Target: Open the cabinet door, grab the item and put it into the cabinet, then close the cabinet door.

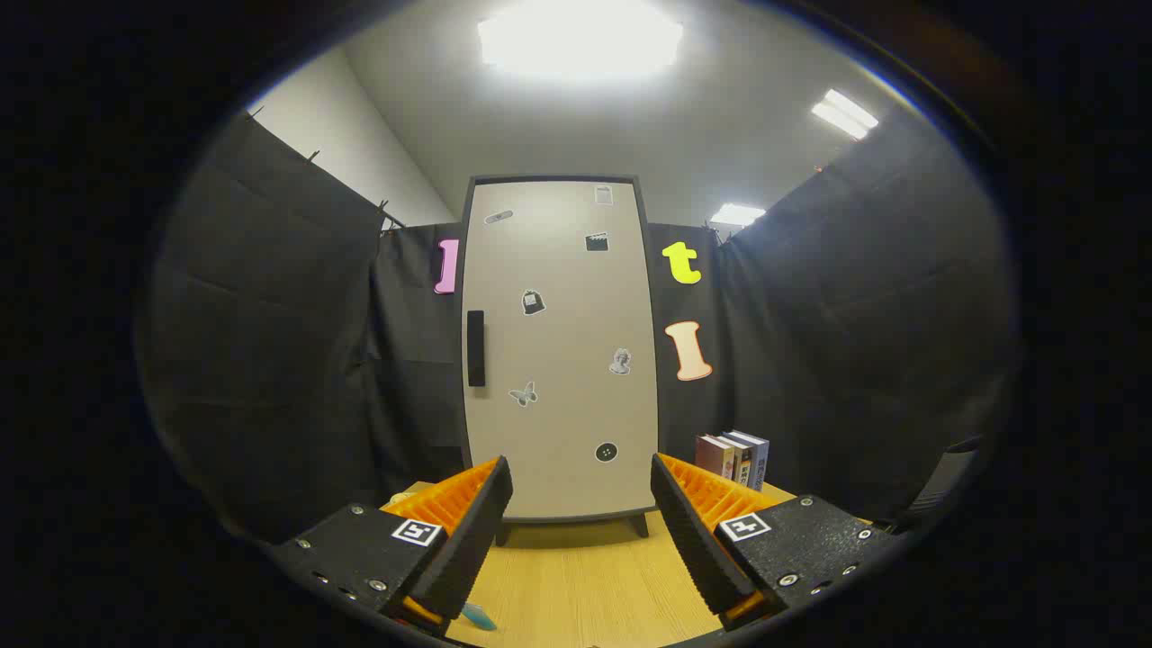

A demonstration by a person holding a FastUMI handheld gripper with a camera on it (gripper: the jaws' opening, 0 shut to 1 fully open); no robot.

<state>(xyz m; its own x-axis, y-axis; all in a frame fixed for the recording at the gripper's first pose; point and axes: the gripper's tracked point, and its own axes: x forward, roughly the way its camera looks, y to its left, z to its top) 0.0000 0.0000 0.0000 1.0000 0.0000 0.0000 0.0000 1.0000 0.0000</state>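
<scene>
A tall beige cabinet [558, 360] stands upright on the wooden table [585, 576], straight ahead beyond the fingers. Its door is shut and carries several small stickers. A dark vertical handle [475, 348] sits on the door's left side at mid height. My gripper [580, 490] is open, with nothing between the fingers, and it is some way short of the cabinet's base. A small light-blue item [479, 616] lies on the table just by the left finger's base, mostly hidden by it.
A few books [733, 457] stand upright on the table to the right of the cabinet. Black cloth walls close in on the left, right and behind the cabinet. Bare wooden tabletop stretches between the fingers and the cabinet's feet.
</scene>
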